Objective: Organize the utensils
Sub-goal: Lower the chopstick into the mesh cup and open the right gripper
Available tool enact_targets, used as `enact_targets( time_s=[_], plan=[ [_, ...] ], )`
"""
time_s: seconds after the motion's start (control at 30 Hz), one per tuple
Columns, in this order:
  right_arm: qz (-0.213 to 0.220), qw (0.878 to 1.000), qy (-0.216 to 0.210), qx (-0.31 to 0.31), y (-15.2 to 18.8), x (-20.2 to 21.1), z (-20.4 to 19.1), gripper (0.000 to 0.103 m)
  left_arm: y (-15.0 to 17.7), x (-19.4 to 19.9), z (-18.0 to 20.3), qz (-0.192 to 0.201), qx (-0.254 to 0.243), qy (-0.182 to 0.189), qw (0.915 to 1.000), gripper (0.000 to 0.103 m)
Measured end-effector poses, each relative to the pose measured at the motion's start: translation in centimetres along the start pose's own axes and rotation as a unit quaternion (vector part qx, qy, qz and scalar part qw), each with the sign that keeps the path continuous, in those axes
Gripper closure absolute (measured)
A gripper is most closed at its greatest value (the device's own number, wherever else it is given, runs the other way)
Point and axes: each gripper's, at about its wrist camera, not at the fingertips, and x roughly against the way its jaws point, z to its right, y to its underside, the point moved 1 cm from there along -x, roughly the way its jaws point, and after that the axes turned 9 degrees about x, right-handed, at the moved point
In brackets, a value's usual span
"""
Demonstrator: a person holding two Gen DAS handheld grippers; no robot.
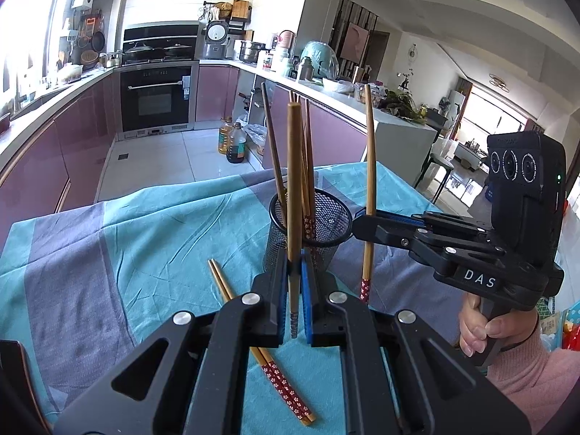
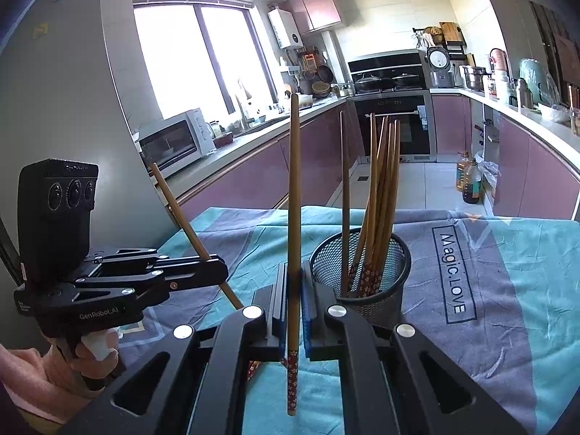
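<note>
A black mesh cup [image 1: 328,223] [image 2: 377,275] stands on the tablecloth with several wooden chopsticks upright in it. My left gripper [image 1: 295,266] [image 2: 218,269] is shut on one wooden chopstick [image 1: 294,181] [image 2: 181,206], which it holds just in front of the cup. My right gripper [image 2: 294,277] [image 1: 362,223] is shut on a second chopstick [image 2: 293,188] [image 1: 369,152] with a red patterned end, held beside the cup's rim. Two more chopsticks [image 1: 232,291] with red patterned ends lie on the cloth under my left gripper.
The table wears a teal and grey cloth [image 1: 145,239] [image 2: 507,253] printed with "Magic LOVE". A person's hand in a pink sleeve [image 1: 522,359] grips the right handle. Beyond the table's far edge lie the kitchen floor, oil bottles [image 1: 232,141] and cabinets.
</note>
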Motion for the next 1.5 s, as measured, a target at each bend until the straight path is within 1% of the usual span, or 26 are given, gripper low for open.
enact_targets(
  time_s=[0.23,0.7,1.0,1.1,1.23,1.33,1.5],
  plan=[
    [0.010,1.000,0.008,0.007,-0.8,0.5,0.1,0.097,-0.9,0.5,0.5,0.012,-0.008,0.005,0.9999,0.095],
    [0.036,0.999,0.024,0.016,-3.2,0.8,0.9,0.097,-2.8,1.8,0.9,0.030,-0.014,0.029,0.9991,0.095],
    [0.061,0.997,0.046,0.020,-5.4,1.0,1.9,0.097,-5.2,3.7,2.4,0.060,-0.025,0.045,0.9969,0.095],
    [0.069,0.996,0.051,0.018,-6.2,0.9,2.3,0.097,-6.0,4.3,2.9,0.075,-0.030,0.046,0.9956,0.095],
    [0.075,0.995,0.064,0.019,-6.7,0.3,2.7,0.097,-6.9,4.2,3.5,0.084,-0.034,0.043,0.9950,0.095],
    [0.074,0.994,0.075,0.018,-6.9,-0.3,3.1,0.097,-7.7,3.4,4.2,0.082,-0.038,0.035,0.9953,0.095],
    [0.066,0.994,0.087,0.014,-6.4,-1.6,3.7,0.097,-7.4,1.3,4.9,0.066,-0.045,0.020,0.9966,0.095]
  ],
)
